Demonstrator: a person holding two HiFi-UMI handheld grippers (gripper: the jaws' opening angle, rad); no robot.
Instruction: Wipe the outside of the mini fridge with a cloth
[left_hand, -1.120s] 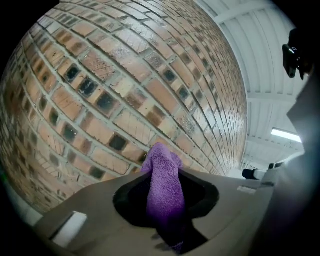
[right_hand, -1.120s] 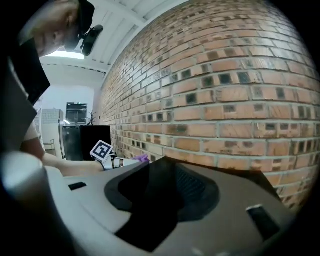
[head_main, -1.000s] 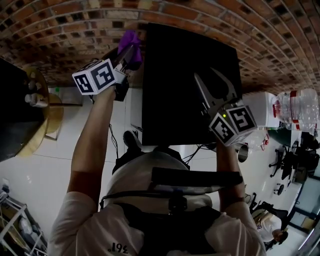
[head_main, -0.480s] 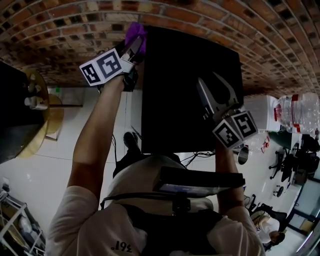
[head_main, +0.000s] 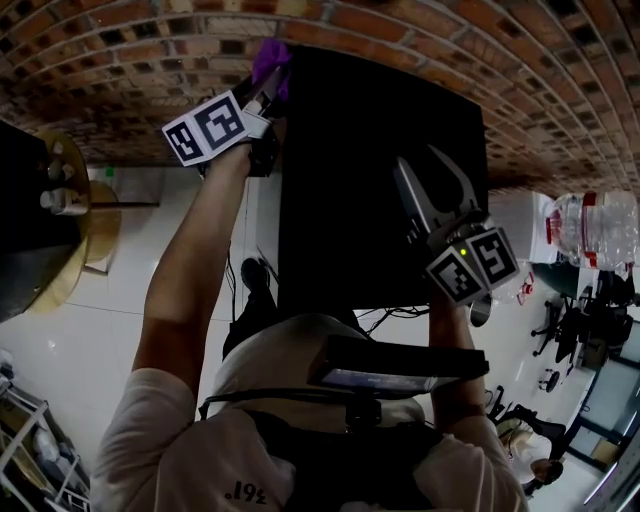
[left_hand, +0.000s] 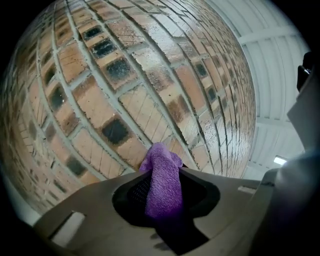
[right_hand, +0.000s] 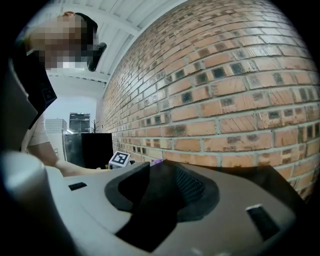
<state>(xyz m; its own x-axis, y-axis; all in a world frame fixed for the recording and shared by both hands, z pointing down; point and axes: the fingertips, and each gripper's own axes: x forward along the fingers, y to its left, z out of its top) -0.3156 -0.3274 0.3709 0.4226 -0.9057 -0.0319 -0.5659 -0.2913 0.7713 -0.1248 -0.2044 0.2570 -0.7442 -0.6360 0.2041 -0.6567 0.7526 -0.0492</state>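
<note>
Brick wall (head_main: 120, 60); left hand-held gripper (head_main: 266, 92), loosening, holds one cloth (left_hand: 162, 185); right hand-held gripper (head_main: 417, 160) gapes.

Purple cloth (head_main: 270, 60), black fridge (head_main: 350, 200), red-brown brick wall (head_main: 100, 80)

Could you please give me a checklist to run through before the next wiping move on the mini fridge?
1. Grip of the left tool on the purple cloth: ok; the cloth sits between the jaws, which have just been opening slightly.
2. Contact between cloth and mini fridge: cannot tell; the cloth is at the far left corner and contact is not visible.
3. Nothing in the right tool: ok; jaws apart, nothing between them.
4. Gap from right tool to cloth: ok; the tool is over the fridge's right side.
5. Room between cloth and brick wall: cannot tell; they look close.
</note>
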